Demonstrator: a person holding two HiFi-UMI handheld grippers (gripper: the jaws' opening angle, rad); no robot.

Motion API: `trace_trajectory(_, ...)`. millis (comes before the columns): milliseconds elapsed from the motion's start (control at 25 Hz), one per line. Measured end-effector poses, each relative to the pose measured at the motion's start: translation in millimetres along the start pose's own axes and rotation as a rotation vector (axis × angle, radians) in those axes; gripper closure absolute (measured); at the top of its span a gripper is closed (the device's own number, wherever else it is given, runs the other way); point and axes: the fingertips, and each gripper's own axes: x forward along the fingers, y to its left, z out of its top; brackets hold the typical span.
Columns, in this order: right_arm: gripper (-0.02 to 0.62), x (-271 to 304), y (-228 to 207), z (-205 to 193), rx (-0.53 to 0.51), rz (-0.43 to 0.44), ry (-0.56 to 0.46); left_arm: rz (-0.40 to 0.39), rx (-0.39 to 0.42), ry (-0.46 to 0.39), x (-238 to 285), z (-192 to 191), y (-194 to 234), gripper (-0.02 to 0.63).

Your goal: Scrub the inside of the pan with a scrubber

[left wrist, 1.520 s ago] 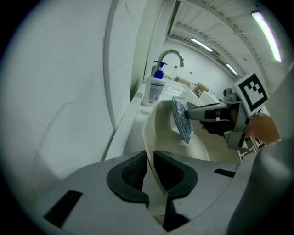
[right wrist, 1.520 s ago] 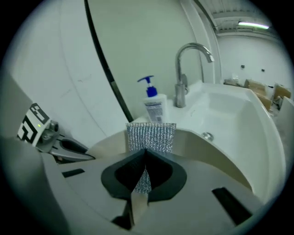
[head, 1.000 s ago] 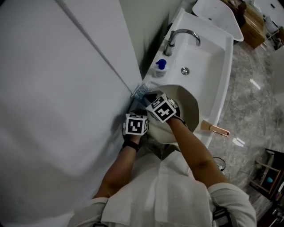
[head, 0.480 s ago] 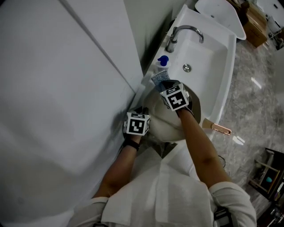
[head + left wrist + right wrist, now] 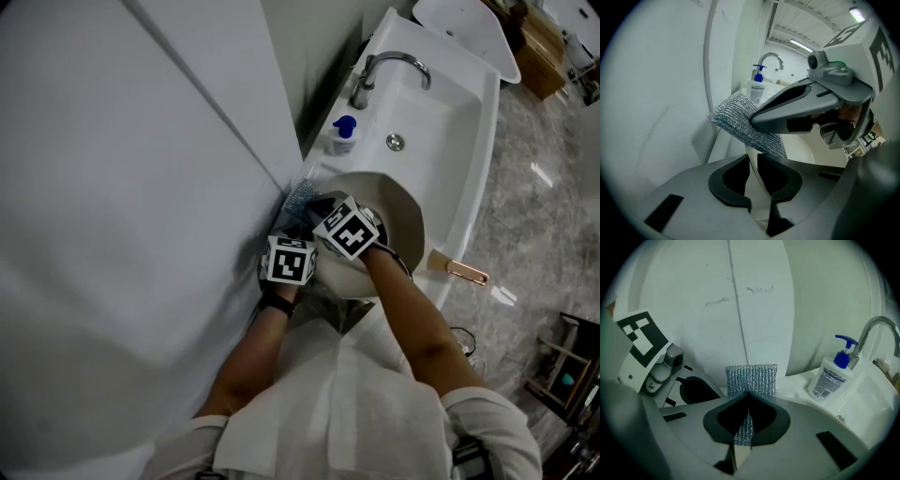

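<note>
A white pan (image 5: 401, 217) with a copper handle (image 5: 459, 274) lies in the near end of the sink. My left gripper (image 5: 302, 234) is shut on the pan's thin near-left rim (image 5: 753, 185); its jaws have just been opening a little, and the rim still runs between them. My right gripper (image 5: 315, 208) is shut on a silver mesh scrubber (image 5: 300, 196), held at the pan's left edge just beyond the left gripper. The scrubber (image 5: 751, 377) sticks out past the right jaws. In the left gripper view the scrubber (image 5: 738, 121) hangs over the rim.
A soap bottle with a blue pump (image 5: 343, 134) stands on the sink ledge behind the pan. Further back are the faucet (image 5: 389, 70) and the drain (image 5: 396, 142). A white wall panel (image 5: 141, 187) runs close along the left. The sink's right rim (image 5: 480, 159) borders a marble floor.
The right gripper swung the scrubber away toward the soap bottle, then back to the pan's left edge beside the left gripper. The left gripper stayed on the rim.
</note>
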Motion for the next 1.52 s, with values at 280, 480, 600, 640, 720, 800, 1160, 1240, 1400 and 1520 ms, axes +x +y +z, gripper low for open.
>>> trace_trajectory(280, 0.581, -17, -82, -10, 0.184, -0.231, -0.019, 0.001, 0.0, -0.001, 2, 0, 1, 0.545)
trace_trajectory(480, 0.58, -41, -123, -32, 0.287, -0.348, -0.009, -0.003, -0.004, 0.001, 2, 0, 1, 0.545)
trace_trajectory(600, 0.58, -62, -143, -53, 0.363, -0.449, 0.001, -0.005, -0.004, 0.003, 3, 0, 2, 0.545)
trace_trajectory(640, 0.58, -69, -149, -59, 0.392, -0.477, -0.003, -0.005, -0.003, 0.003, 3, 1, 2, 0.545)
trace_trajectory(720, 0.58, -82, -158, -69, 0.451, -0.516, -0.023, -0.005, -0.001, 0.004, 3, 1, 2, 0.545)
trace_trajectory(800, 0.581, -88, -162, -72, 0.492, -0.535, -0.041, -0.004, 0.002, 0.004, 3, 2, 2, 0.545)
trace_trajectory(1160, 0.581, -43, -123, -29, 0.323, -0.41, -0.026, 0.001, 0.007, 0.016, 2, 2, 2, 0.545)
trace_trajectory(1240, 0.581, -32, -111, -19, 0.245, -0.379, -0.01, 0.005, 0.004, 0.017, 2, 2, 2, 0.545)
trace_trajectory(1400, 0.581, -34, -117, -24, 0.173, -0.402, 0.045, 0.011, -0.004, 0.017, 4, 2, 4, 0.546)
trace_trajectory(1520, 0.58, -48, -132, -39, 0.18, -0.449, 0.093, 0.012, -0.007, 0.014, 5, 2, 3, 0.546)
